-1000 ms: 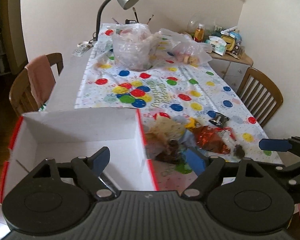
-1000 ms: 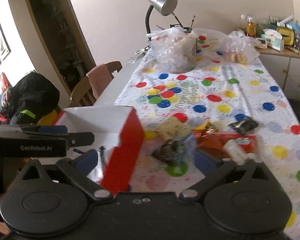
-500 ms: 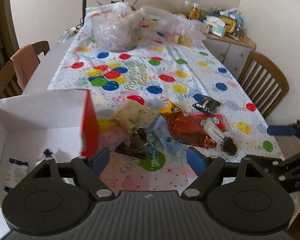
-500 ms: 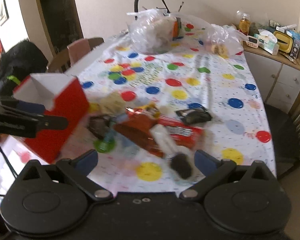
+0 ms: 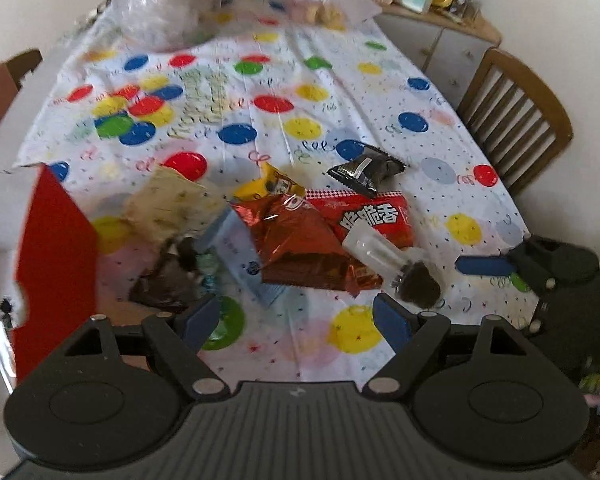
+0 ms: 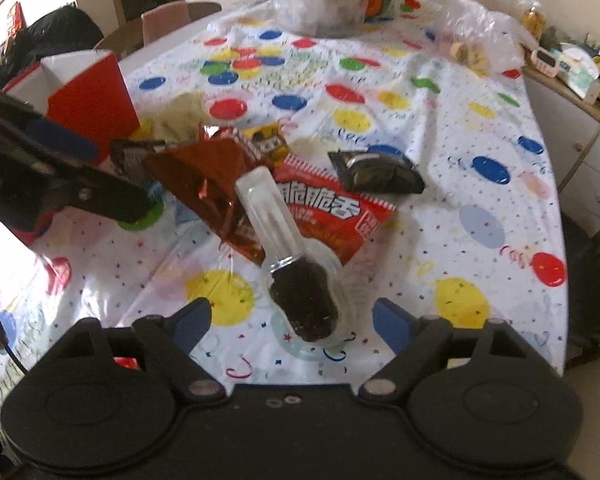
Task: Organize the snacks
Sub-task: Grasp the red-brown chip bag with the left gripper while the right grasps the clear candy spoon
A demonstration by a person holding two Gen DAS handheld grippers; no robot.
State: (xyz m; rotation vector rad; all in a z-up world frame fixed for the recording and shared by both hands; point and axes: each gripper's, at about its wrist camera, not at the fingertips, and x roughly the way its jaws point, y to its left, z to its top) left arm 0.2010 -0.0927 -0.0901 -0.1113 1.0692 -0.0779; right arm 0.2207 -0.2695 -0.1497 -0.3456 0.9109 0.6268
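A snack pile lies on the dotted tablecloth [image 5: 420,128]: a clear pack of dark cookies [image 6: 300,280], a red packet [image 6: 332,208], a red-brown foil bag [image 5: 296,248], a black packet [image 5: 366,170], a yellow packet [image 5: 272,186], a cream packet [image 5: 168,204] and a dark wrapper [image 5: 172,276]. My right gripper [image 6: 292,320] hovers over the cookie pack. Its jaws are closing with the pack's dark end between them, and the pads stand apart from it. My left gripper [image 5: 296,316] is open and empty above the near side of the pile. A red-and-white box [image 5: 56,240] stands at the left.
Clear plastic bags [image 5: 160,4] sit at the table's far end. A wooden chair [image 5: 516,116] stands at the right side and another chair [image 6: 168,20] at the far left. A cluttered sideboard [image 6: 580,120] runs along the right wall. The table's near edge is just below both grippers.
Both grippers have swung right, away from the box, and sunk toward the snack pile. The cookie pack now lies between the right jaws, which stand narrower than before.
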